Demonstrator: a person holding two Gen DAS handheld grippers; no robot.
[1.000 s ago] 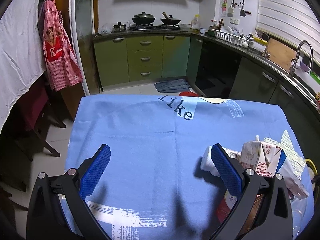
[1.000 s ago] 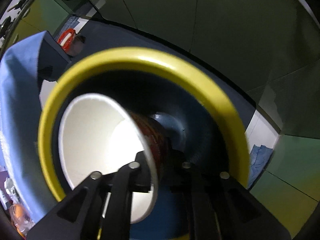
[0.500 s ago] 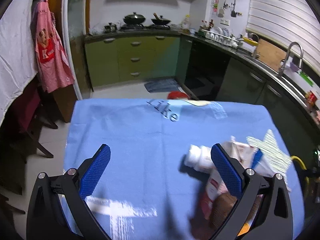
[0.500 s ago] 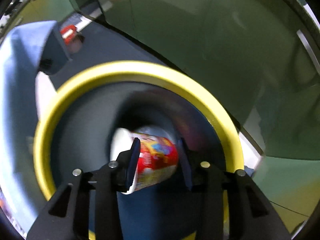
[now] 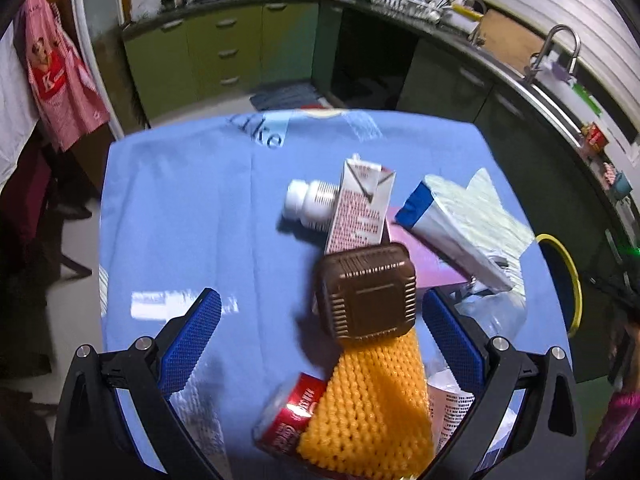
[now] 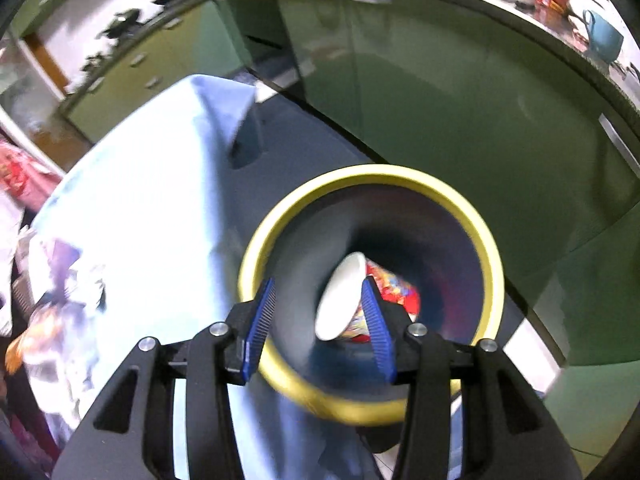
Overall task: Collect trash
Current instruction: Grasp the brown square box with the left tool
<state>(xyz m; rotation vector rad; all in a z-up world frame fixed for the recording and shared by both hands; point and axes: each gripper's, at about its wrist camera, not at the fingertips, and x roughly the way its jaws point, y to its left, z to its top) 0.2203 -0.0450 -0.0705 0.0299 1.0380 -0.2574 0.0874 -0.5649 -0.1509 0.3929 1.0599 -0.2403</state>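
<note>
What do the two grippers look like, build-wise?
Both match: the left gripper and the right gripper have black, angular plastic frames with silver screw heads at the joints, and flat fingers faced with blue ridged pads. No cables, markings or sleeves show.

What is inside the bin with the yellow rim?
One paper cup with a red printed side lies tilted inside the yellow-rimmed bin. The right gripper, opening and empty, covers part of the bin's bottom.

Trash pile (image 5: pixel 372 292) crowds the tablecloth's (image 5: pixel 180 208) right half; its left half lies bare and passable.
</note>
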